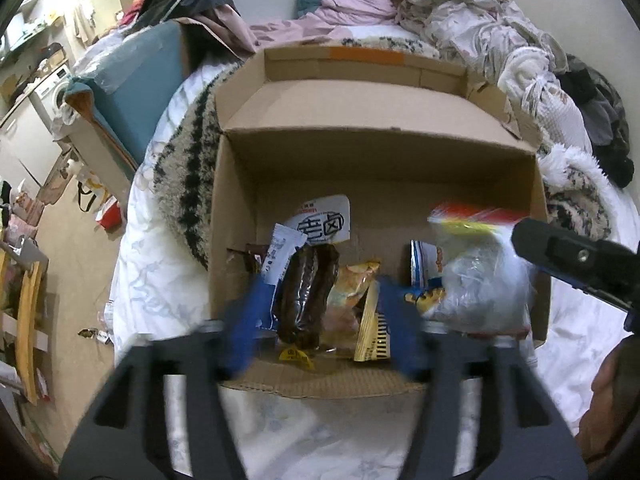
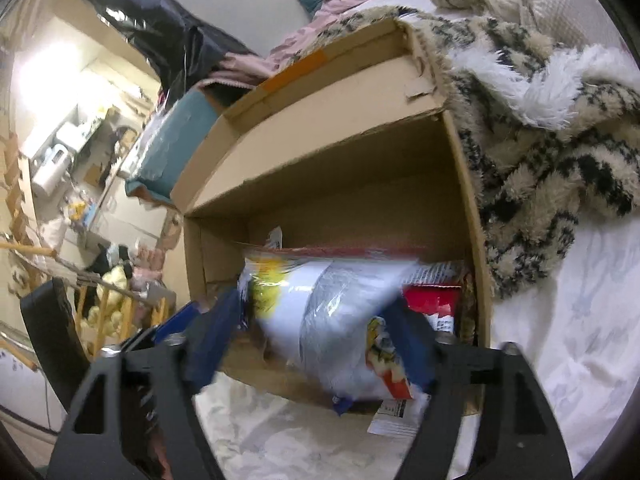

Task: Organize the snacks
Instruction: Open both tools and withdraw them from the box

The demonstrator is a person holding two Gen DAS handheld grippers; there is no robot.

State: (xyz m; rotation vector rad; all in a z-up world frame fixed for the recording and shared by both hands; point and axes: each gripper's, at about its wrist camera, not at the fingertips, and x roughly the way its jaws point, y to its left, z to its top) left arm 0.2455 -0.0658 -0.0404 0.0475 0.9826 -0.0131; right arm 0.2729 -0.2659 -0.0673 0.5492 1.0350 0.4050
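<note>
An open cardboard box (image 1: 380, 160) lies on a bed with several snack packets in it. Inside are a dark brown packet (image 1: 304, 292), an orange-yellow packet (image 1: 352, 292) and a white packet (image 1: 324, 220). My left gripper (image 1: 324, 322) hangs over the box's near edge. Its blue fingers (image 1: 248, 316) are blurred and stand apart on either side of the brown and yellow packets, not pressing them. A big white bag with a red top (image 2: 328, 316) is blurred over the box's right side. My right gripper (image 2: 312, 344) stands wide around it, pads off the bag. A red packet (image 2: 432, 300) lies behind.
A fuzzy cream-and-black blanket (image 2: 540, 168) crowds the box's right and far sides. Crumpled pink and white bedding (image 1: 440, 12) piles up behind. A teal box (image 1: 136, 80) stands at the left, cluttered floor (image 1: 80, 280) beyond. A person's hand (image 1: 608, 400) shows at lower right.
</note>
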